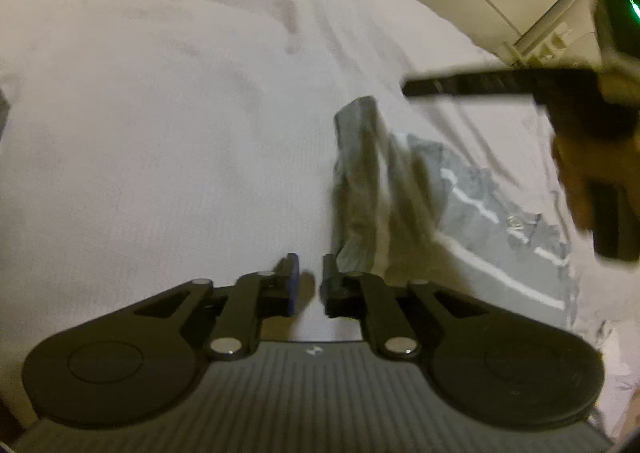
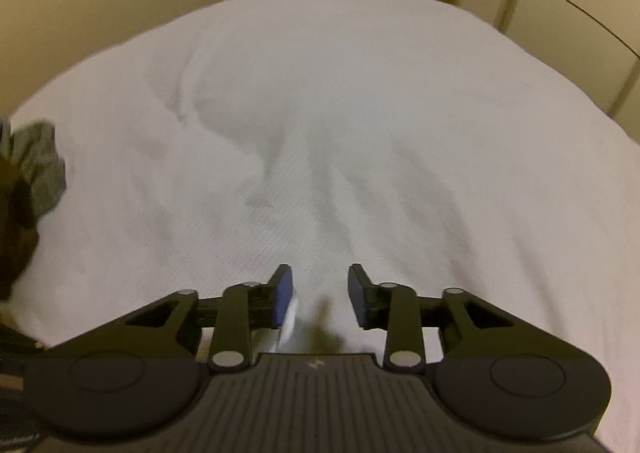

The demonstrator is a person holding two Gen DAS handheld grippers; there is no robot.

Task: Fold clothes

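L gripper [image 1: 308, 279] is hovering over bed [image 1: 160, 133], jaws w/ narrow gap, gripping nothing. Grey garment [image 1: 400, 189] is lying crumpled just right of it. R gripper [image 2: 320, 295] jaws gaping wide, empty.

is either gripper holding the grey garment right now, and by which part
Nothing is held. The left gripper is open with only the white bedsheet in its gap; the grey garment lies just beside it. The right gripper is open over bare sheet.
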